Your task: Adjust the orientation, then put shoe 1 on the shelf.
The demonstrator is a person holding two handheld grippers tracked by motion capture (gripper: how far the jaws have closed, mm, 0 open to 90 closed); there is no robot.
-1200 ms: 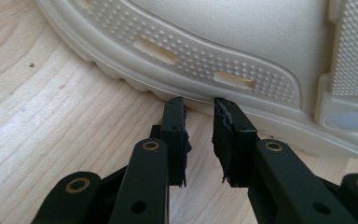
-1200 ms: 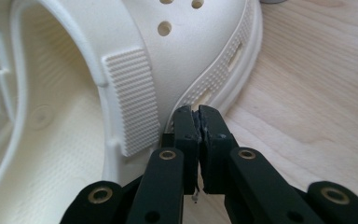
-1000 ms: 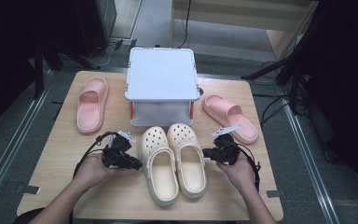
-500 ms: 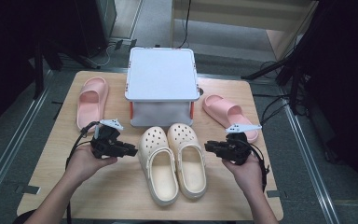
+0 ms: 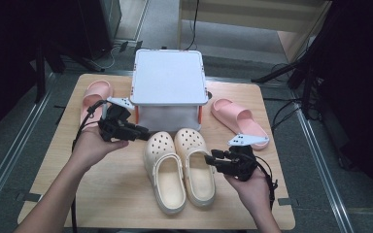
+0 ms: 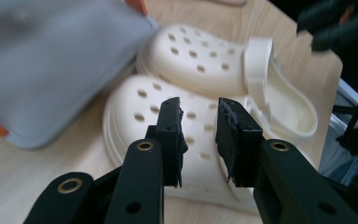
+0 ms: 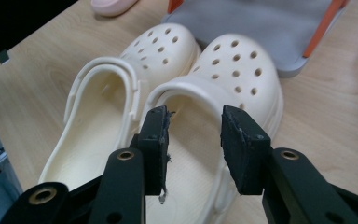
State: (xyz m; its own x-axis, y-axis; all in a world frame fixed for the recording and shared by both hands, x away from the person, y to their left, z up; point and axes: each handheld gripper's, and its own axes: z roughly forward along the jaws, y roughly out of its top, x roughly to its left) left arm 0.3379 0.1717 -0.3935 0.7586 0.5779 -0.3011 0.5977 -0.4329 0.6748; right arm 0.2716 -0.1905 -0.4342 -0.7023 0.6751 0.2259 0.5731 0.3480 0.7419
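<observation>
Two cream clogs lie side by side at the table's front middle, the left clog and the right clog, toes toward the box. My left gripper hovers beside the left clog's toe and points right. It is open, and nothing sits between its pads above the holed toe. My right gripper is at the right clog's outer side, pointing left. Its jaws have just been opening and stand open over the clog's mouth, with nothing between them.
A grey lidded box with orange latches stands behind the clogs. One pink slide lies at the far left, another pink slide at the right. The wooden table has bare room in front of the left hand.
The left hand has lifted and moved back toward the box. The right hand has risen a little, and its jaws have parted beside the right clog.
</observation>
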